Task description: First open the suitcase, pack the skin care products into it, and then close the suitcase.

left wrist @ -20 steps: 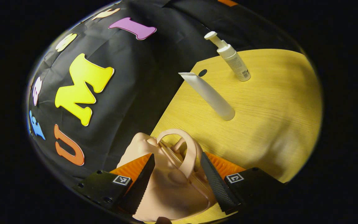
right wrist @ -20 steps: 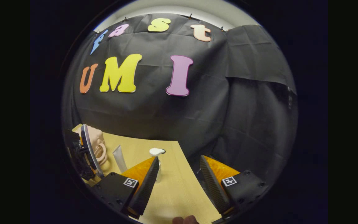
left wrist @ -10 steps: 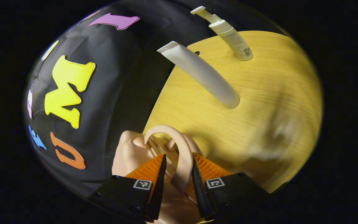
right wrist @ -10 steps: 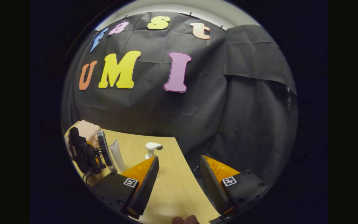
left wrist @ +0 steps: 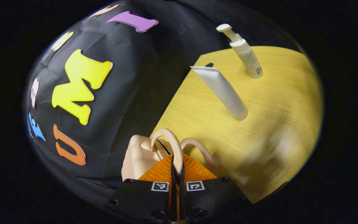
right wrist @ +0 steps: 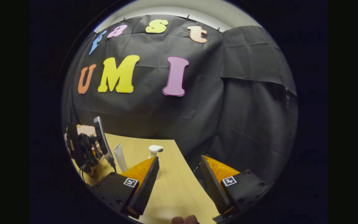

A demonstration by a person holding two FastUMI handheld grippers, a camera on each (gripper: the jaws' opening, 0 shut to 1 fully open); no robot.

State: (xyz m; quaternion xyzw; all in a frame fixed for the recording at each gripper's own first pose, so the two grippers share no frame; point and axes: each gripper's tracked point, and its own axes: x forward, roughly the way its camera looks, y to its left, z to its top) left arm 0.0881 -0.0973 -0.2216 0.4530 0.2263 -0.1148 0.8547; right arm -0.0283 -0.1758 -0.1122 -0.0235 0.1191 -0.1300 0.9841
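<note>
A small peach suitcase (left wrist: 137,155) lies at the near edge of the yellow table (left wrist: 278,102), with two looped handles. My left gripper (left wrist: 176,168) is shut on the nearer handle (left wrist: 169,140), while the other handle (left wrist: 200,147) stands free just to its right. Farther out on the table, a white tube (left wrist: 224,91) stands on its cap and a white pump bottle (left wrist: 247,56) stands upright. My right gripper (right wrist: 179,183) hangs open above the table with nothing between its fingers. Past it stand the tube (right wrist: 120,157) and pump bottle (right wrist: 155,150), with the left gripper (right wrist: 85,146) beyond.
The black cloth wall runs right behind the table's far edge. A small dark hole (left wrist: 209,64) sits in the tabletop behind the tube. Bare wood (right wrist: 176,193) lies under my right gripper. A fingertip (right wrist: 185,220) shows at the bottom of the right gripper view.
My left gripper's fingers closed from wide open onto one suitcase handle, and the two handles have parted. The right gripper has stayed open and hardly moved.
</note>
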